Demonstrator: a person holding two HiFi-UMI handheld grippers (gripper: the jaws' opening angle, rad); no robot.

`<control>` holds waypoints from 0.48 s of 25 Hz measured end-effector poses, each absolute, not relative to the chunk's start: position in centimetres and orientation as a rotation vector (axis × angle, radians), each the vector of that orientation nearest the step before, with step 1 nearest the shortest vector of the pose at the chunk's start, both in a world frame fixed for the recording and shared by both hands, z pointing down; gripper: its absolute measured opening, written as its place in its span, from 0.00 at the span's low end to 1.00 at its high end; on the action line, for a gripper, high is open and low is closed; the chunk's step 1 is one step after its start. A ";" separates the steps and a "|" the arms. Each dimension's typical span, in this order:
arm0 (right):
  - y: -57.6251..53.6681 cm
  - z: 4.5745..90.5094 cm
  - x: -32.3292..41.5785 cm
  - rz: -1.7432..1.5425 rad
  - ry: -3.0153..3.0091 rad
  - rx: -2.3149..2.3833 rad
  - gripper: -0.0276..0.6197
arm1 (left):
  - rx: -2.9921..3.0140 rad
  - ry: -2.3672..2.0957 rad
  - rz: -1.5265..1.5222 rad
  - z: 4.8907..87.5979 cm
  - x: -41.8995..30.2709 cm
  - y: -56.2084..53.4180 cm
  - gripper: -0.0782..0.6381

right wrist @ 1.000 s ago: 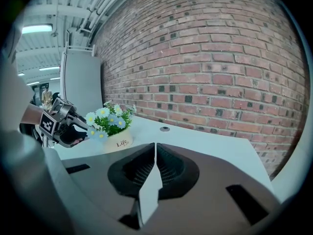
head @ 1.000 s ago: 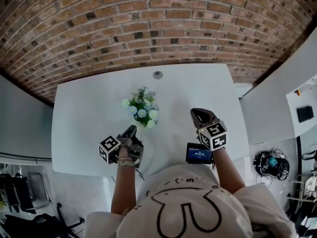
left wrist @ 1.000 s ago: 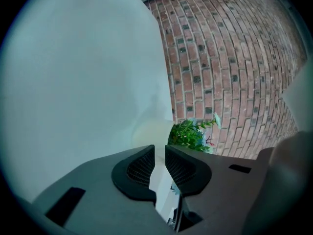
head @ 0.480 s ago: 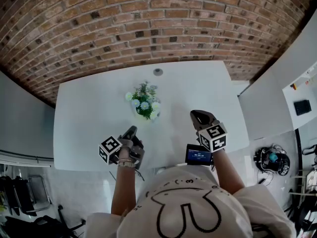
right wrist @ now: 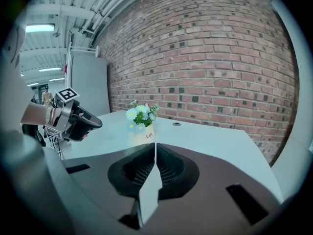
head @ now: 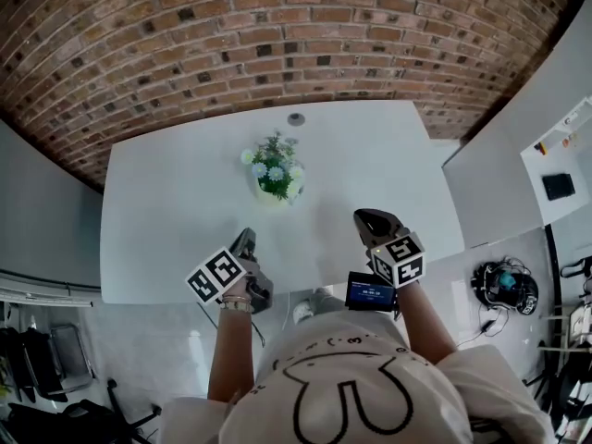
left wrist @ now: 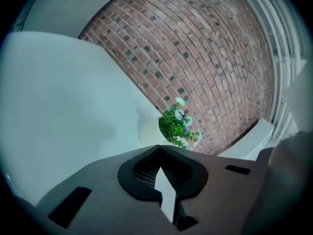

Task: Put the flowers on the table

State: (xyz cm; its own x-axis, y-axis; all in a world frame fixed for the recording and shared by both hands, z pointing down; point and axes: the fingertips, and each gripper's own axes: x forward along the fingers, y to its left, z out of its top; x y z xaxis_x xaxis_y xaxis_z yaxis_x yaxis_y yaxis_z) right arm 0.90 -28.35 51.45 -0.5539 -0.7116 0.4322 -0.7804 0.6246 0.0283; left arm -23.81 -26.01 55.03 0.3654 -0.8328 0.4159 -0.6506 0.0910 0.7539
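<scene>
While it stands upright on the white counter (head: 166, 211), the pot of flowers (head: 276, 178) points its stems straight up, well ahead of the left hand-held gripper (head: 244, 240) and ahead-left of the right hand-held gripper (head: 370, 220). Both have their jaws pressed together, holding nothing.

I'm rolling my left gripper (head: 245, 240) over and drawing both it and the right gripper (head: 363, 218) back from the flowers (head: 276, 169).
</scene>
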 end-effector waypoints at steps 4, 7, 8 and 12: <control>-27.0 51.4 0.6 0.230 -2.446 1.188 0.08 | 1.783 -1.439 -0.036 54.5 -23.7 -24.9 0.12; -26.5 51.1 0.5 0.221 -2.453 1.186 0.08 | 1.887 -1.495 0.039 53.7 -23.5 -24.5 0.12; -26.5 51.1 0.5 0.216 -2.455 1.184 0.08 | 1.921 -1.516 0.051 53.3 -23.5 -24.5 0.12; -26.4 50.7 0.4 0.200 -2.472 1.174 0.08 | 2.067 -1.614 0.118 51.6 -23.0 -24.5 0.12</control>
State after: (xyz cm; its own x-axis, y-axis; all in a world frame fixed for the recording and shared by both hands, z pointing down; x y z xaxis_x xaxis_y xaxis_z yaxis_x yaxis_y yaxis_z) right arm 0.42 -26.45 50.70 -0.5703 -0.7123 0.4090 -0.7689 0.6382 0.0393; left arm -22.95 -24.49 51.61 0.2895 -0.8829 0.3697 -0.9272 -0.1628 0.3374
